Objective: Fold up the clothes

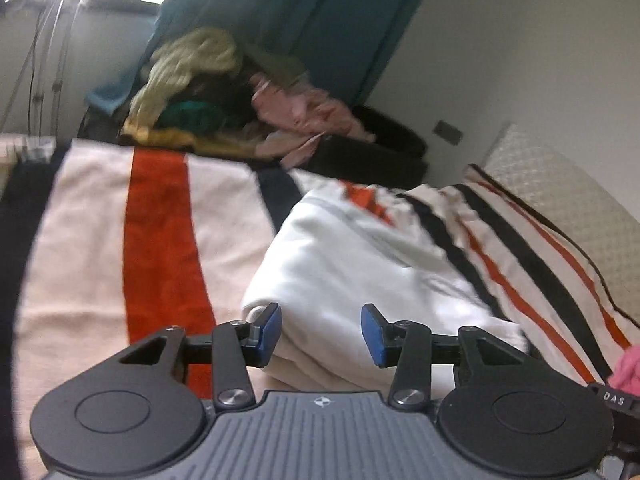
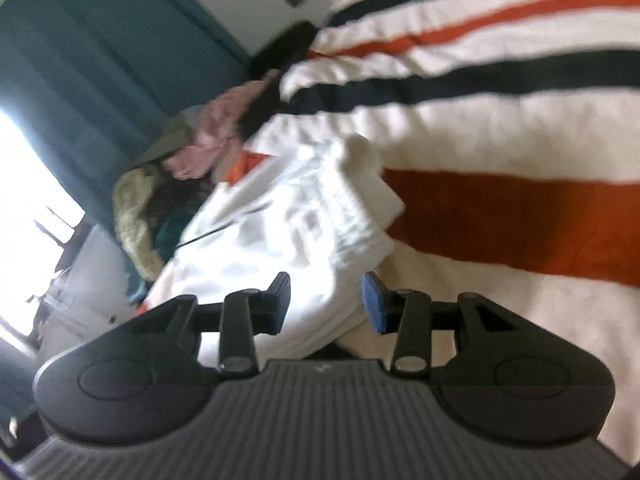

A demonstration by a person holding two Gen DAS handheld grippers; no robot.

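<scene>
A white garment [image 1: 352,264] lies folded into a thick bundle on the striped blanket [image 1: 100,232]. My left gripper [image 1: 321,334] is open, its blue pads on either side of the bundle's near edge, nothing pinched between them. In the right wrist view the same white garment [image 2: 288,224] lies on the striped blanket [image 2: 500,216], tilted by the camera's roll. My right gripper [image 2: 326,304] is open too, with the garment's near edge lying between its fingers.
A heap of unfolded clothes [image 1: 224,96], yellow, green and pink, is piled at the bed's far end before a teal curtain [image 1: 304,12]. A pink cloth [image 1: 626,368] shows at the right edge. A quilted headboard [image 1: 560,208] stands right. A bright window [image 2: 24,184] is beyond.
</scene>
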